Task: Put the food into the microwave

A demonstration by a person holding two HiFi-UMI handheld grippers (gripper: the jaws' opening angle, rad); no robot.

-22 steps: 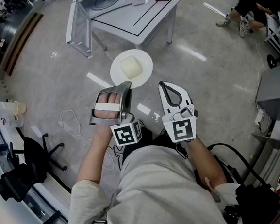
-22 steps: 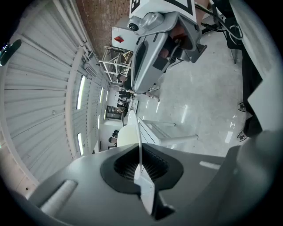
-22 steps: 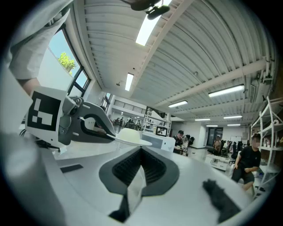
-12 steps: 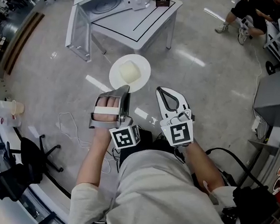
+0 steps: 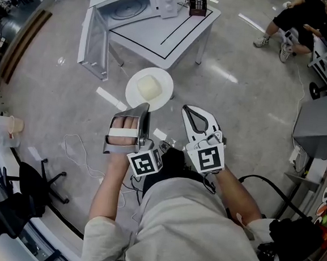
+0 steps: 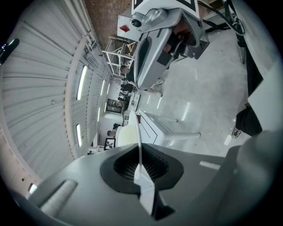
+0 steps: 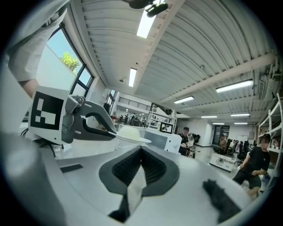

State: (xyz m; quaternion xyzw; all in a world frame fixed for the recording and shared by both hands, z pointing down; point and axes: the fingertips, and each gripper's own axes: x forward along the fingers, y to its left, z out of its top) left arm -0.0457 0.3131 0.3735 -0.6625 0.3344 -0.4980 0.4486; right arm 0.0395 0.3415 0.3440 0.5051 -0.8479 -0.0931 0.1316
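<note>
A white plate (image 5: 149,89) with a pale block of food (image 5: 148,86) hangs level above the floor, and my left gripper (image 5: 147,106) is shut on its near rim. In the left gripper view the plate (image 6: 138,137) shows edge-on between the jaws of the left gripper (image 6: 139,153). My right gripper (image 5: 190,109) floats beside it on the right, shut and empty. The white microwave (image 5: 135,2) stands on a white table (image 5: 178,29) ahead, its door (image 5: 95,36) swung open. In the right gripper view the plate (image 7: 132,138) and microwave (image 7: 164,140) lie beyond the right gripper (image 7: 140,153).
A black device (image 5: 197,0) stands on the table beside the microwave. Cables (image 5: 79,148) lie on the floor at the left, near an office chair (image 5: 33,184). A person (image 5: 301,20) sits at the top right and a grey cabinet (image 5: 320,124) stands on the right.
The table and microwave have come lower in the head view, nearer the plate. Both grippers keep their pose, the plate still in the left one.
</note>
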